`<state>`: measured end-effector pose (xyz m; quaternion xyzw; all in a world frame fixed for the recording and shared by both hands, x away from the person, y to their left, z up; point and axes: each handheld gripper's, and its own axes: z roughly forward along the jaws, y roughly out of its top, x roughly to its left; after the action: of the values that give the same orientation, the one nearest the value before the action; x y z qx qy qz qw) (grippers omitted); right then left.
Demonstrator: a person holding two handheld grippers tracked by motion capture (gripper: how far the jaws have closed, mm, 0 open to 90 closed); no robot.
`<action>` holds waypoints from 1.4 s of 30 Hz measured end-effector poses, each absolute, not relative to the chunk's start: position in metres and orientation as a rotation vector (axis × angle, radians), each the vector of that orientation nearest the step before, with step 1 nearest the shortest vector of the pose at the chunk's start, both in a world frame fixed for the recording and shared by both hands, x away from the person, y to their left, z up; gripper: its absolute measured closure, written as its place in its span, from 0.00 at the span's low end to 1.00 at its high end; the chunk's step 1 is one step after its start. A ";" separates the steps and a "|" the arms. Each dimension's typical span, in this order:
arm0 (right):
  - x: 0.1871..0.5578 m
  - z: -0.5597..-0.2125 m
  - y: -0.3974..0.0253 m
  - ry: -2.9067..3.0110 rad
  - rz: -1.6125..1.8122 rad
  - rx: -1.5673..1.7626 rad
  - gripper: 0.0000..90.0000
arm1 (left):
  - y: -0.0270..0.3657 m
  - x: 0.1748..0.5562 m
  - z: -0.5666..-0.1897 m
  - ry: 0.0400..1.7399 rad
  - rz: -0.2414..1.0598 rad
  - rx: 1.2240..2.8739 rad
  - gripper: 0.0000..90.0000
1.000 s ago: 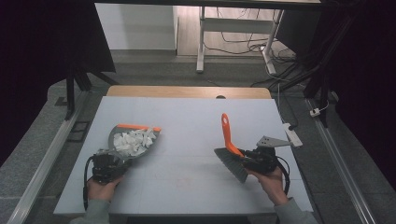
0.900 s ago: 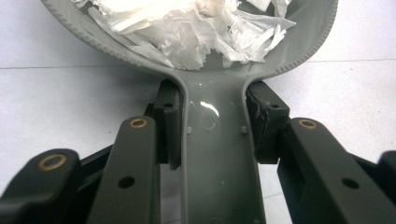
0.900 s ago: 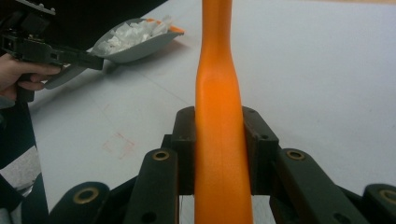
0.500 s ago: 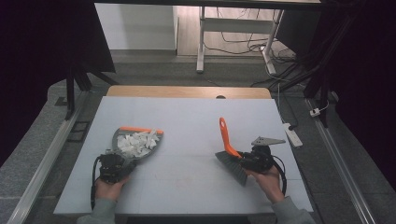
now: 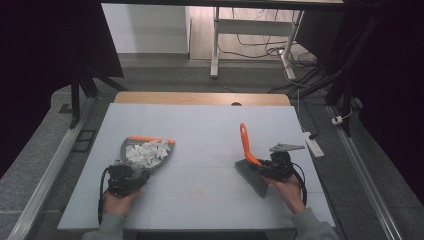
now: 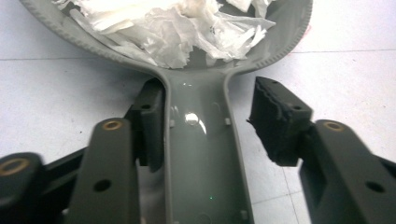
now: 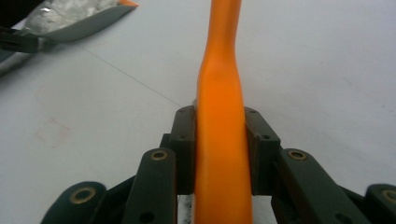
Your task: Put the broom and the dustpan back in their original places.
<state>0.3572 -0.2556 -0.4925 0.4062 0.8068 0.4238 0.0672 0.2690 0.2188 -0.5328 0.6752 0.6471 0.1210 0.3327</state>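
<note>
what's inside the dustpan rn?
The grey dustpan holds a heap of torn white paper scraps across its tray. Whatever lies beneath the heap is covered. The left gripper sits open around its handle.

A pale grey desk (image 5: 210, 125) with a wooden far edge stands on grey carpet (image 5: 165, 75) between metal floor rails (image 5: 45, 175), with a white wall panel (image 5: 145, 27), a white desk frame's legs (image 5: 215, 42), loose cables (image 5: 260, 40), a power strip (image 5: 311, 141) and dark curtains (image 5: 45, 45) beyond.
</note>
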 end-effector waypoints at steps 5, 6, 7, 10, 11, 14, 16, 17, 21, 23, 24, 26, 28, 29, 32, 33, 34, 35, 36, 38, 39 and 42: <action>0.362 -0.496 -0.260 2.429 1.239 1.249 0.73 | 0.221 0.267 -0.530 1.670 0.350 1.776 0.40; 0.364 -0.497 -0.260 2.427 1.235 1.254 0.72 | 0.221 0.267 -0.529 1.667 0.351 1.778 0.39; 0.365 -0.497 -0.261 2.428 1.219 1.255 0.72 | 0.221 0.266 -0.528 1.659 0.353 1.784 0.38; 0.368 -0.498 -0.263 2.437 1.197 1.261 0.70 | 0.221 0.264 -0.525 1.636 0.353 1.793 0.36; 0.369 -0.499 -0.264 2.436 1.189 1.263 0.69 | 0.221 0.263 -0.524 1.627 0.351 1.800 0.35; 0.371 -0.500 -0.265 2.433 1.159 1.278 0.66 | 0.222 0.261 -0.523 1.609 0.356 1.804 0.34; 0.372 -0.501 -0.265 2.430 1.142 1.287 0.64 | 0.225 0.260 -0.520 1.601 0.372 1.801 0.33; 0.373 -0.502 -0.265 2.430 1.128 1.295 0.64 | 0.226 0.259 -0.520 1.599 0.372 1.795 0.33; 0.374 -0.503 -0.265 2.428 1.107 1.304 0.62 | 0.228 0.256 -0.518 1.585 0.357 1.788 0.33; 0.375 -0.504 -0.265 2.427 1.093 1.308 0.60 | 0.228 0.255 -0.517 1.577 0.362 1.789 0.33; 0.375 -0.504 -0.264 2.423 1.082 1.312 0.59 | 0.228 0.255 -0.516 1.571 0.369 1.791 0.33; 0.375 -0.505 -0.263 2.422 1.060 1.325 0.57 | 0.228 0.253 -0.514 1.562 0.384 1.795 0.33; 0.376 -0.506 -0.263 2.418 1.031 1.332 0.55 | 0.229 0.253 -0.513 1.552 0.399 1.797 0.33; 0.377 -0.506 -0.263 2.416 1.012 1.332 0.54 | 0.229 0.252 -0.512 1.549 0.404 1.798 0.33; 0.378 -0.507 -0.262 2.401 0.941 1.340 0.55 | 0.230 0.251 -0.511 1.542 0.414 1.795 0.32; 0.378 -0.506 -0.264 2.399 0.964 1.349 0.56 | 0.230 0.251 -0.511 1.541 0.417 1.793 0.32; 0.378 -0.505 -0.264 2.398 0.964 1.353 0.56 | 0.230 0.251 -0.510 1.539 0.418 1.792 0.32; 0.378 -0.505 -0.264 2.394 0.966 1.346 0.56 | 0.230 0.251 -0.510 1.536 0.420 1.792 0.32; 0.378 -0.505 -0.265 2.389 0.970 1.346 0.56 | 0.230 0.251 -0.510 1.533 0.422 1.793 0.32; 0.377 -0.504 -0.264 2.378 0.974 1.334 0.55 | 0.230 0.250 -0.509 1.524 0.430 1.795 0.32; 0.376 -0.502 -0.264 2.372 0.982 1.327 0.55 | 0.230 0.249 -0.508 1.520 0.433 1.796 0.32; 0.372 -0.498 -0.263 2.352 1.006 1.281 0.54 | 0.228 0.248 -0.504 1.494 0.440 1.797 0.32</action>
<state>0.3722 -0.2633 -0.4978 0.4435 0.8139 0.3482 0.1399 0.2480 0.2285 -0.5042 0.7012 0.5830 0.1717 0.3728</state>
